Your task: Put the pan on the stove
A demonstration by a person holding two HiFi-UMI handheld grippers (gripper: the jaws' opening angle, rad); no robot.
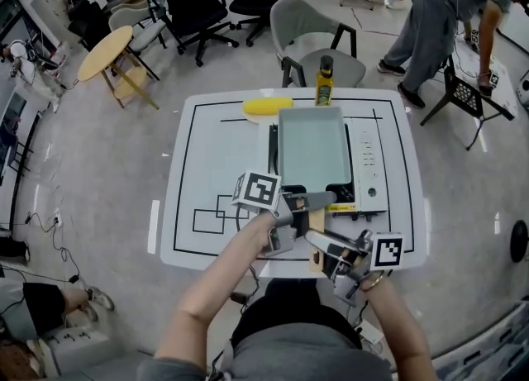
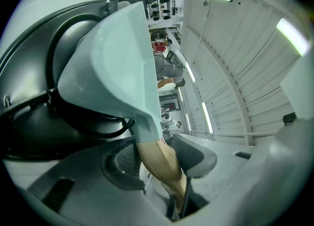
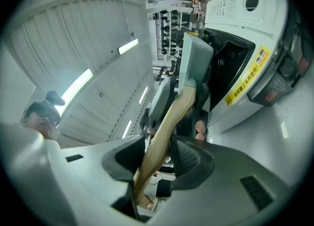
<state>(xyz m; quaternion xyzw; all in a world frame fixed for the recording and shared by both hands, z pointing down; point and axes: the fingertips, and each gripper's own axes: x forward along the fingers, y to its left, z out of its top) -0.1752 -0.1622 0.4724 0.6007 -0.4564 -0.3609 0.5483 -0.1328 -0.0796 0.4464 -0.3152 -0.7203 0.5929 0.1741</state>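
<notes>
A pale green rectangular pan (image 1: 313,148) sits on the white tabletop stove (image 1: 370,164); its wooden handle (image 1: 317,260) points toward me. My left gripper (image 1: 307,203) closes on the handle near the pan, my right gripper (image 1: 326,249) further back. In the left gripper view the tan handle (image 2: 159,163) lies pinched between the pads of that gripper (image 2: 159,159), with the pan (image 2: 122,58) rising over the black burner (image 2: 39,122). The right gripper view shows the handle (image 3: 167,127) clamped in the right gripper (image 3: 157,159), beside the stove (image 3: 245,38).
A yellow-capped bottle (image 1: 325,81) and a yellow object (image 1: 266,107) stand at the table's (image 1: 211,164) far edge behind the stove. Chairs (image 1: 310,40) and a round wooden table (image 1: 106,53) lie beyond. A person (image 1: 446,7) stands at the upper right.
</notes>
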